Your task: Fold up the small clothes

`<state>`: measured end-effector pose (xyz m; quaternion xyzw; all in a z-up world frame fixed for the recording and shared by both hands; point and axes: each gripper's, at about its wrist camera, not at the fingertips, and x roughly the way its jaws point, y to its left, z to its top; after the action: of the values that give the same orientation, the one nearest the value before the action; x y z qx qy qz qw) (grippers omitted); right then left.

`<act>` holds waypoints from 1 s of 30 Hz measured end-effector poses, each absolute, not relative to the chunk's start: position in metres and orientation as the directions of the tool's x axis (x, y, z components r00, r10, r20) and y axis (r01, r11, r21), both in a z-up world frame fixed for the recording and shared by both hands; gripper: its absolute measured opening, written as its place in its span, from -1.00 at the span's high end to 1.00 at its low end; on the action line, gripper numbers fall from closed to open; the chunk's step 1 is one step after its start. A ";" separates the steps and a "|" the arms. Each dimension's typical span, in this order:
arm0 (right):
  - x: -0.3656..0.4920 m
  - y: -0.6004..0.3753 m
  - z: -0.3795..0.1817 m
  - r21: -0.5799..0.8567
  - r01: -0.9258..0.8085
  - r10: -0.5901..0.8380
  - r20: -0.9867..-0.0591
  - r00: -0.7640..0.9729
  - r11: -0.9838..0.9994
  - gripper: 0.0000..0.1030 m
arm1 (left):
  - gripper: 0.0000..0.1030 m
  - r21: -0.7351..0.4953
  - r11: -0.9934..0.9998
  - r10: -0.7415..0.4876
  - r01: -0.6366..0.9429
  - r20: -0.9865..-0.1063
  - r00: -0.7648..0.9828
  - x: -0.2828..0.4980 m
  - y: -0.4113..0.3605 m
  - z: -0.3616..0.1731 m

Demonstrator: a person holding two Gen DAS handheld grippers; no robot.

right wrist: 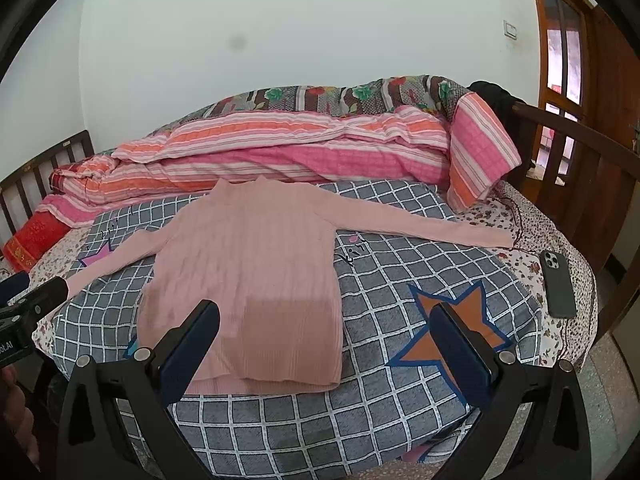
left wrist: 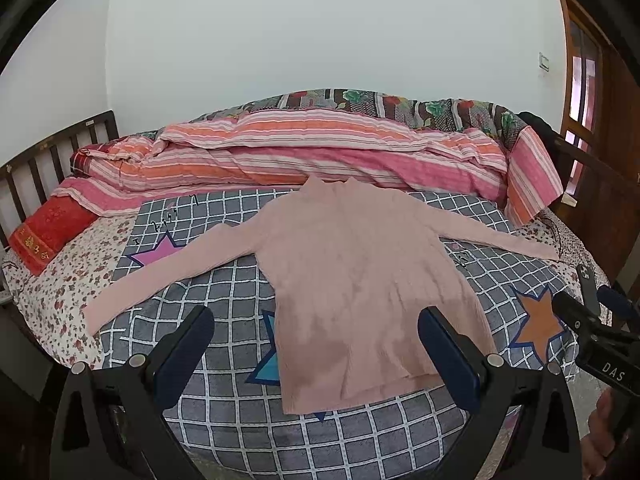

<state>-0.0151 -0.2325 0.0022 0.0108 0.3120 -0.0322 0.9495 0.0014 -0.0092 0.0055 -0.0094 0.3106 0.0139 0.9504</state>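
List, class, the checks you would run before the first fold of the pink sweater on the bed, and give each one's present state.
1. Sweater lies flat, front smooth: ok.
2. Both sleeves spread out to the sides, left sleeve and right sleeve: ok.
3. Left tool open and holding nothing: ok.
4. Right tool open and holding nothing: ok.
5. Phone clear of the sweater: ok, it lies apart, near the bed's right edge beyond the cuff.
6. Nothing trapped under the sweater: cannot tell.
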 end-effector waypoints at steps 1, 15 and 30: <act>-0.015 -0.232 0.002 0.001 0.068 -0.054 -0.594 0.802 0.998 -0.99 | -0.99 -0.011 0.999 0.020 -0.033 -0.590 0.807 0.002 -0.008 0.006; -0.014 -0.226 0.004 -0.008 0.056 -0.050 -0.594 0.803 0.998 -0.99 | -0.99 -0.028 0.999 0.019 -0.044 -0.592 0.806 0.001 -0.002 0.003; -0.003 -0.220 0.001 -0.004 0.018 -0.017 -0.583 0.812 1.000 -0.99 | -0.99 -0.008 1.000 0.018 -0.027 -0.558 0.830 0.016 0.008 -0.007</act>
<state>-0.0031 -0.2200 0.0006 0.0011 0.3062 -0.0093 0.9519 0.0164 0.0076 -0.0066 -0.0078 0.2914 0.0117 0.9565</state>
